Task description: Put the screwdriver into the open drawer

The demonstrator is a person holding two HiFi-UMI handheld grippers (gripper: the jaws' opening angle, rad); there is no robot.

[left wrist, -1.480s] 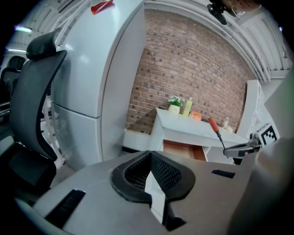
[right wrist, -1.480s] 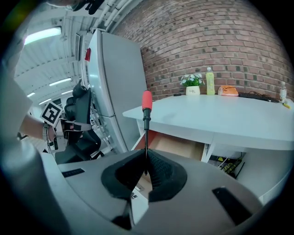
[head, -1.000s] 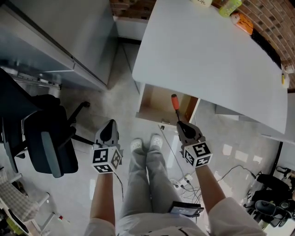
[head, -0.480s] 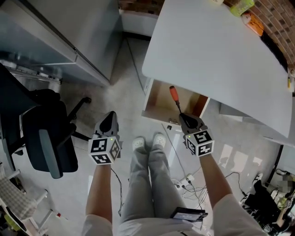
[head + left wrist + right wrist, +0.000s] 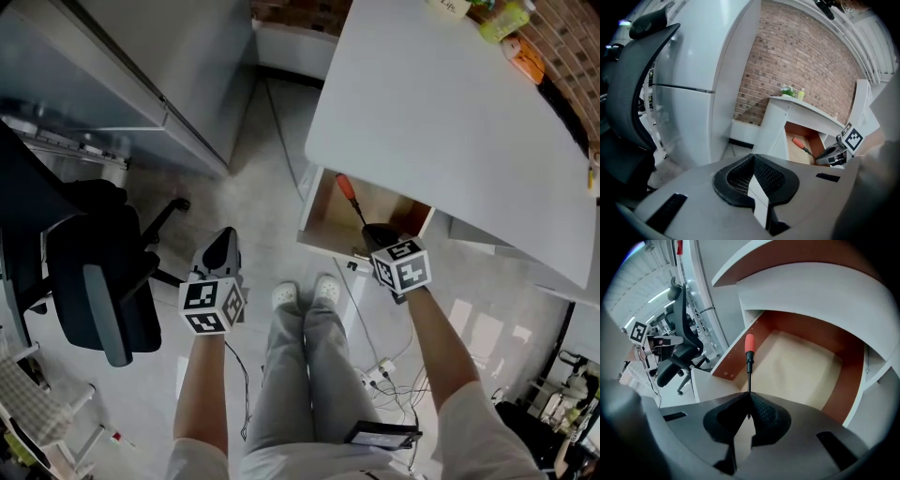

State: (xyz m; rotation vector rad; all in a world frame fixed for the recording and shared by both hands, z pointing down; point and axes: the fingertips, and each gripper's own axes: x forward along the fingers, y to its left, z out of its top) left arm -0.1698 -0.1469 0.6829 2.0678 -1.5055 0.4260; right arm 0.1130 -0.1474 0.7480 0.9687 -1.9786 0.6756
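Observation:
The screwdriver (image 5: 348, 190) has a red-orange handle and a thin dark shaft. My right gripper (image 5: 371, 229) is shut on the shaft's tip end and holds the handle out over the open drawer (image 5: 323, 211). In the right gripper view the screwdriver (image 5: 749, 344) points away from my right gripper (image 5: 748, 398), above the drawer's (image 5: 801, 366) pale bare floor and near its left wall. My left gripper (image 5: 222, 247) hangs shut and empty over the floor, left of my legs. From the left gripper view my left gripper (image 5: 753, 163) faces the drawer (image 5: 800, 151) and screwdriver (image 5: 798, 143).
The white desk top (image 5: 450, 112) overhangs the drawer, with bottles (image 5: 502, 19) at its far end. A dark office chair (image 5: 94, 281) stands at the left, beneath a grey cabinet (image 5: 141, 56). Cables (image 5: 384, 366) lie on the floor by the person's shoes (image 5: 305, 293).
My right gripper has carried the screwdriver forward, so its handle now sits further in over the drawer. The left gripper has barely moved.

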